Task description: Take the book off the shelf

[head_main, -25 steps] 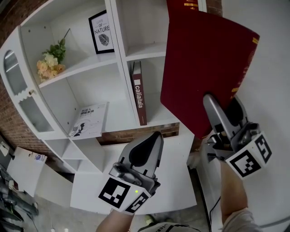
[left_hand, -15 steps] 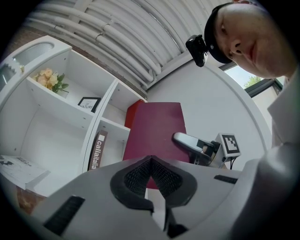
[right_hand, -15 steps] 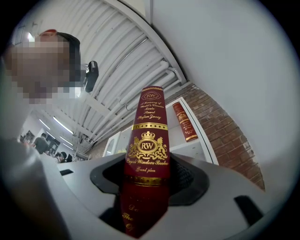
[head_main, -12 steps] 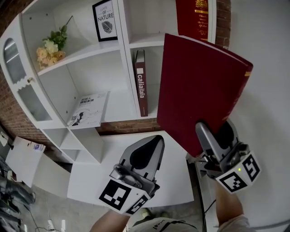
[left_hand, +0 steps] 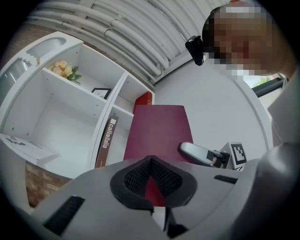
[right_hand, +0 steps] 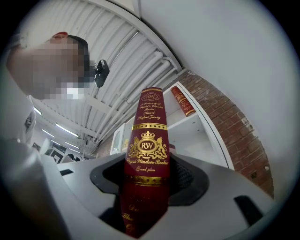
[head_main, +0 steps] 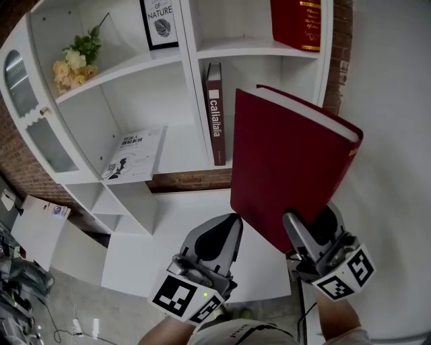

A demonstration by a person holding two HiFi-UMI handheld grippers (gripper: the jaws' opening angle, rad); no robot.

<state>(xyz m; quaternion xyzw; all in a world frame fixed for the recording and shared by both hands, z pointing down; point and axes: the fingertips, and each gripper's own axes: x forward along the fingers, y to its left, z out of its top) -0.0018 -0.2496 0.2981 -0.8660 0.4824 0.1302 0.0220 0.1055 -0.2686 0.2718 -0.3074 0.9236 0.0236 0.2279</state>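
A large dark red book (head_main: 289,175) is out of the white shelf (head_main: 190,74) and held tilted in the air in front of it. My right gripper (head_main: 311,224) is shut on its lower corner, one finger on each cover. In the right gripper view the gold-printed spine (right_hand: 147,140) stands up between the jaws of the right gripper (right_hand: 147,174). My left gripper (head_main: 231,219) hovers to the left of the book, shut and holding nothing. The left gripper view shows the left gripper (left_hand: 150,161) below the book's cover (left_hand: 159,129).
A brown book (head_main: 215,114) stands upright in the middle compartment, and a second red book (head_main: 300,23) on the shelf above. Further left are a white booklet (head_main: 135,155), a framed print (head_main: 160,20) and flowers (head_main: 74,64). A white counter (head_main: 168,229) lies below, a white wall to the right.
The right gripper has brought the red book down and away from the upper shelf, tipping it flatter. The left gripper has barely moved.
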